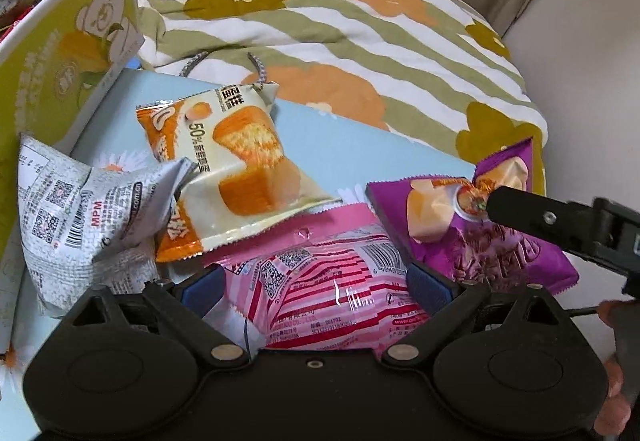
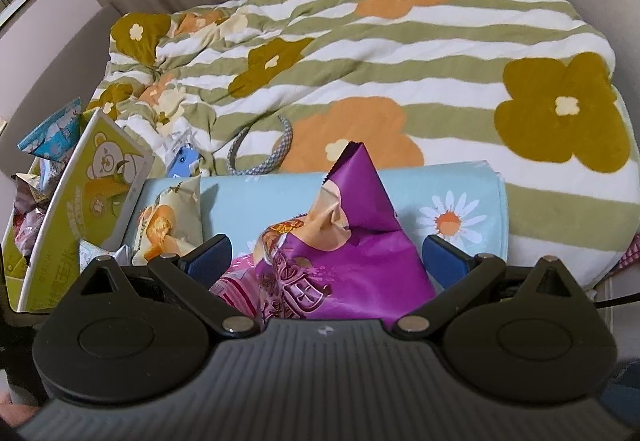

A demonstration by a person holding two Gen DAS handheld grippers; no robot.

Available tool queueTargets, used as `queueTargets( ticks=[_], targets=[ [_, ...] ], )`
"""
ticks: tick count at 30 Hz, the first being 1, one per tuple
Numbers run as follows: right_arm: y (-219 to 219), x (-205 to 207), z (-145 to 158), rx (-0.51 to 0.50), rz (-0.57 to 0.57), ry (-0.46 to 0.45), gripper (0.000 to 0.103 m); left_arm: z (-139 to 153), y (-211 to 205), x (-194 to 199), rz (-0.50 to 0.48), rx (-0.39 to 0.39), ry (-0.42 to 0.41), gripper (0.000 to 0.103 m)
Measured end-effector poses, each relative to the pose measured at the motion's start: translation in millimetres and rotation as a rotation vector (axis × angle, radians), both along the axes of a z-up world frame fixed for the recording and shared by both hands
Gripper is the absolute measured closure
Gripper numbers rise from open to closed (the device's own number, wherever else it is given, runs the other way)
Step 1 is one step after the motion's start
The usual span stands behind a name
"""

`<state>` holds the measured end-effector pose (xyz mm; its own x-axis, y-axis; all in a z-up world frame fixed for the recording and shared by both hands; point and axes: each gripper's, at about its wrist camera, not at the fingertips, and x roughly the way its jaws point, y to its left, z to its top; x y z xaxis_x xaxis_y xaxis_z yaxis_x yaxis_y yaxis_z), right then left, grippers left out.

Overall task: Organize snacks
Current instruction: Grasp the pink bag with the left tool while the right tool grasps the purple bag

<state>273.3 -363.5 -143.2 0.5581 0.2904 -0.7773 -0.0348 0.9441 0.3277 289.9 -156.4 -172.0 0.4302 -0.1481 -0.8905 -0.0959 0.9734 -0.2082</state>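
Note:
My left gripper (image 1: 316, 281) stands open low over a pink striped snack packet (image 1: 332, 273), which lies between its blue pads on a light blue daisy mat (image 1: 320, 137). A purple snack packet (image 1: 480, 241) lies just right of it. In the right wrist view that purple packet (image 2: 352, 253) stands crumpled between the wide-apart pads of my open right gripper (image 2: 326, 257). One black finger (image 1: 532, 215) of the right gripper reaches over the purple packet. A cream and orange cake packet (image 1: 240, 169) and a silver packet (image 1: 80, 217) lie to the left.
A green carton with a bear print (image 2: 80, 209) stands at the left with several snacks inside. A striped floral quilt (image 2: 380, 61) covers the bed behind the mat. A grey braided loop (image 2: 260, 157) and a small blue object (image 2: 182, 161) lie at the mat's far edge.

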Motion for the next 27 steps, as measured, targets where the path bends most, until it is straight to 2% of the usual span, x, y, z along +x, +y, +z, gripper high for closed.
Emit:
queueTargets(
  ticks=[5,7,12,27],
  targets=[
    [2,2,-8,0.015,0.020,0.021,0.000,-15,7,-4,0.019,-0.110,0.059,0.012],
    [2,2,-11,0.019,0.021,0.030,0.000,-16,8,-7,0.017,-0.141,0.051,0.017],
    [-1,0,-16,0.021,0.031,0.043,0.000,-10,4,-12,-0.011,-0.131,0.021,0.024],
    [6,4,-25,0.035,0.061,0.056,0.000,6,-9,-44,-0.080,-0.055,-0.020,0.025]
  ],
)
